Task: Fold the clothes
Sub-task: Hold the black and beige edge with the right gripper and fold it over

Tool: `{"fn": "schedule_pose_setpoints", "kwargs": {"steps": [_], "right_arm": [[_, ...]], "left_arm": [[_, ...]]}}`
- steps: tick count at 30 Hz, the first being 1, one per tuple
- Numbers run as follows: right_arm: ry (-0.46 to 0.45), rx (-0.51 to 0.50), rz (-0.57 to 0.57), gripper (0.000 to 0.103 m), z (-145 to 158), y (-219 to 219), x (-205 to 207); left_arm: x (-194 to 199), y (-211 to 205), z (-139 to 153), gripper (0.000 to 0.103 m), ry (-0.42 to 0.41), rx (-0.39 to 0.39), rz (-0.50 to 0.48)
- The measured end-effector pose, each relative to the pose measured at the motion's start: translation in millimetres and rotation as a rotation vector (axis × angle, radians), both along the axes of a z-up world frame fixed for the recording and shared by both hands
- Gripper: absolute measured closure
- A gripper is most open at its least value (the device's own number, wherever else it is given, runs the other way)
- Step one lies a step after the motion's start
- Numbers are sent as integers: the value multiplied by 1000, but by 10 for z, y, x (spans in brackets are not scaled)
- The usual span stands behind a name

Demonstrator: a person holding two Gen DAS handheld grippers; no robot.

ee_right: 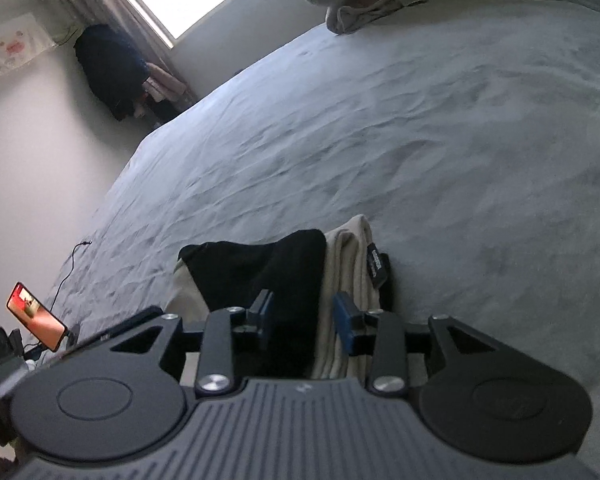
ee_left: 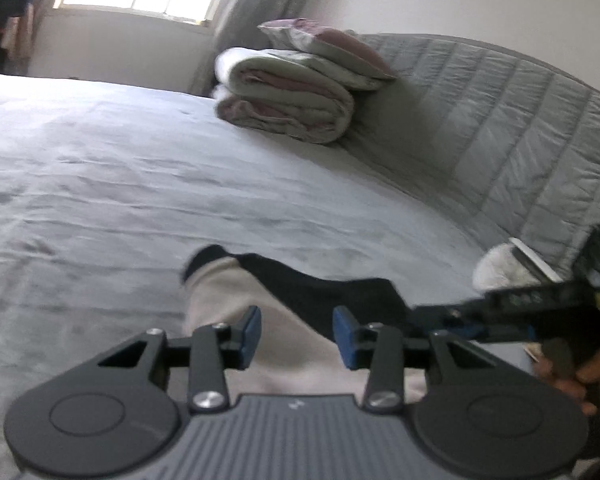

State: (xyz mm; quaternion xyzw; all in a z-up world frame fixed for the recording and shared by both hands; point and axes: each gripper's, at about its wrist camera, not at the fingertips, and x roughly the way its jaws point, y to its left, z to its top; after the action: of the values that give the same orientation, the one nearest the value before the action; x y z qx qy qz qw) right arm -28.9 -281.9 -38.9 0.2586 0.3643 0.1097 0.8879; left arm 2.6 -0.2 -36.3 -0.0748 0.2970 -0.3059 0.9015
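Observation:
A folded black and cream garment [ee_left: 283, 312] lies on the grey bedsheet [ee_left: 119, 184] right in front of both grippers. My left gripper [ee_left: 297, 334] is open, its blue pads either side of the cream cloth, just above it. In the right wrist view the same garment [ee_right: 295, 268] shows as a small folded bundle with a black label at its right edge. My right gripper [ee_right: 303, 318] is open over the bundle's near end. The right gripper's black body [ee_left: 512, 304] reaches in from the right in the left wrist view.
A stack of folded quilts and a pillow [ee_left: 291, 92] sits at the head of the bed by the padded grey headboard [ee_left: 520, 140]. A white fluffy item [ee_left: 496, 268] lies at the right. A lit phone [ee_right: 35, 316] on a stand and a cable stand at the bed's left edge.

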Motion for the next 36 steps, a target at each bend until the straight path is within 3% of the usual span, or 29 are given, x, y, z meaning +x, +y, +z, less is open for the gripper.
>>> {"fn": "schedule_pose_setpoints", "kwargs": {"steps": [5, 6, 8, 14, 17, 18, 21, 24, 26, 29, 32, 36], "right_arm": [[28, 6, 14, 66, -138, 98, 79], [20, 0, 8, 79, -150, 117, 85], [-20, -21, -21, 86, -117, 141, 55], [-208, -44, -57, 91, 235, 116, -123], [-197, -70, -88, 95, 247, 38, -119], [-175, -88, -107, 102, 215, 4, -99], [-100, -171, -166, 102, 73, -67, -29], [-68, -116, -193, 93, -18, -145, -28], [-105, -110, -182, 90, 29, -119, -87], [-201, -145, -128, 89, 172, 0, -173], [-283, -197, 1, 87, 217, 238, -228], [-260, -364, 110, 87, 70, 529, -195]], "left_arm": [[46, 35, -1, 62, -1, 22, 39], [55, 42, -1, 62, -2, 26, 47], [73, 56, -1, 62, -2, 35, 62], [33, 1, -19, 62, 3, 29, 13], [10, -29, -28, 62, 6, 25, -15], [3, -39, -31, 61, 7, 24, -24], [-35, -85, -52, 59, -2, 32, -49], [-119, -181, -111, 55, -45, 78, -67], [-143, -208, -84, 55, -65, 89, -74], [-137, -151, 3, 56, -78, 34, -76], [-120, -135, 10, 63, -58, 1, -110], [-188, -194, -20, 66, -47, 6, -179]]}}
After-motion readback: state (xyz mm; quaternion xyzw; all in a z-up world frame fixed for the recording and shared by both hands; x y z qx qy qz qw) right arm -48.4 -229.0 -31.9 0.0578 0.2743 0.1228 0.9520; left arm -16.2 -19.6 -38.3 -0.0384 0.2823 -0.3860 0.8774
